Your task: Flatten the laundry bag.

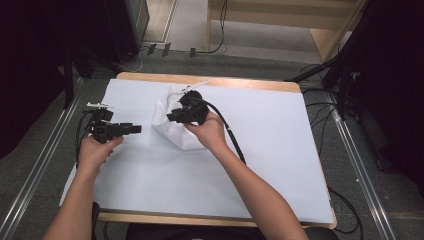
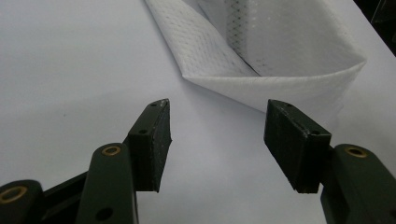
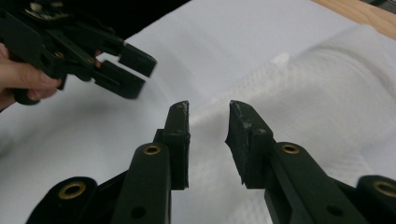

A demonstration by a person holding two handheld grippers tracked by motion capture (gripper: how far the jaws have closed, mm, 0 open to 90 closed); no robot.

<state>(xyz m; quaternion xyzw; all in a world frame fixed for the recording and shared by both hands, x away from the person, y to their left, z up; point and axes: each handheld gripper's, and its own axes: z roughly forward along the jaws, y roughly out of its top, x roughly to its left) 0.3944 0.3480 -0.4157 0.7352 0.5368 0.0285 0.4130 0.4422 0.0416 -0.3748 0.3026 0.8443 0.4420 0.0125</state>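
A white, dimpled cloth (image 1: 176, 134) lies partly folded on the white-covered table (image 1: 280, 150), left of its middle and toward the far edge. My right gripper (image 1: 172, 117) hovers over the cloth's far part and points left. In the right gripper view its jaws (image 3: 209, 126) stand apart above the cloth (image 3: 317, 93), pressing on nothing. My left gripper (image 1: 136, 129) sits over the bare sheet left of the cloth and points right at it. In the left gripper view its jaws (image 2: 217, 126) are wide open, with the cloth's folded edge (image 2: 280, 51) just beyond the tips. The left gripper (image 3: 135, 70) also appears in the right gripper view.
A wooden table edge (image 1: 210, 80) borders the white sheet at the far side. A black cable (image 1: 235, 142) trails from the right gripper across the table. Metal rails (image 1: 360, 170) and cables run along the floor on both sides.
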